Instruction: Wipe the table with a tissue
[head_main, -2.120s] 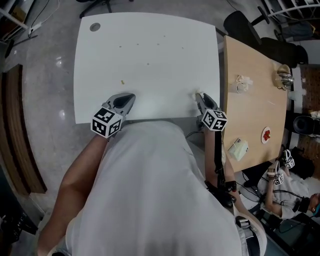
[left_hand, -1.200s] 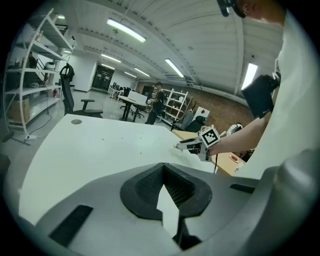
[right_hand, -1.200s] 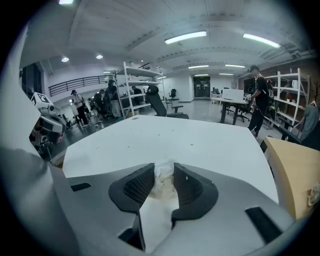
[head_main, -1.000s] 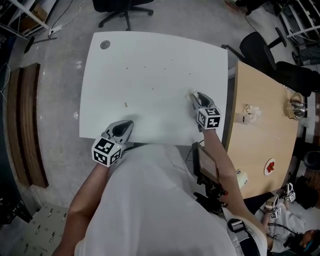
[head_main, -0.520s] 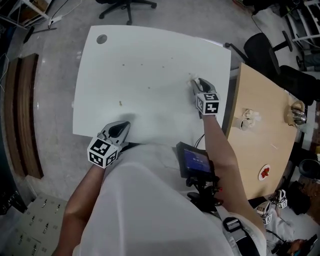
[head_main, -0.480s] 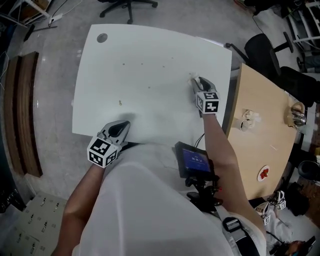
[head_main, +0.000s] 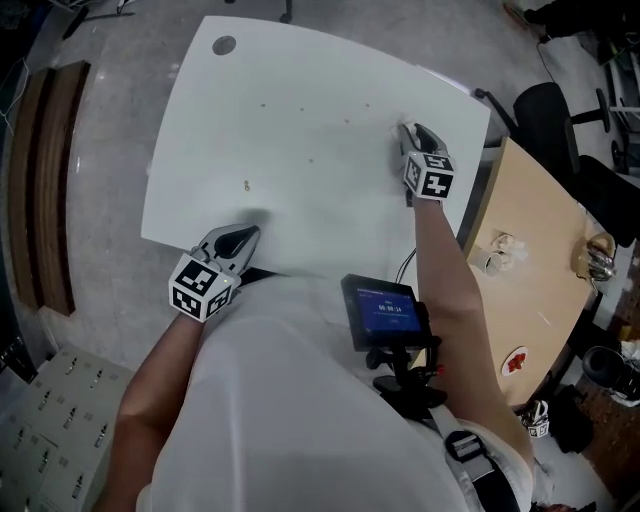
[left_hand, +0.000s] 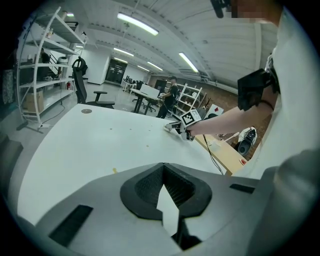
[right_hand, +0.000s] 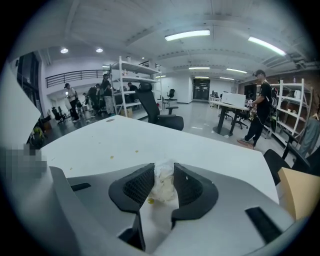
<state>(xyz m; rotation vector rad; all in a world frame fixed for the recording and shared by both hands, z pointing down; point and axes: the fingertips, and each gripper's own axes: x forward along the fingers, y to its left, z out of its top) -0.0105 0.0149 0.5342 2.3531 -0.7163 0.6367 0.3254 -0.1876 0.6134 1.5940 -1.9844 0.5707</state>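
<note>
White tissue (right_hand: 164, 187) pinched in R gripper (head_main: 412, 136), on table (head_main: 300, 100).

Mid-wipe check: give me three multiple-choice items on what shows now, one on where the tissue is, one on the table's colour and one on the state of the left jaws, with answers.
1. Where is the tissue?
A. on the floor
B. between the jaws of the right gripper
C. on a chair

2. What colour is the table under the grippers?
A. white
B. black
C. green

3. How do the jaws of the left gripper stand?
A. wide apart
B. clamped on a cloth
C. together, empty

Answers:
1 B: the right gripper view shows the wad pinched between both pads.
2 A: the top is white in every view.
3 C: the left gripper view shows the pad tips meeting with nothing between them.
</note>
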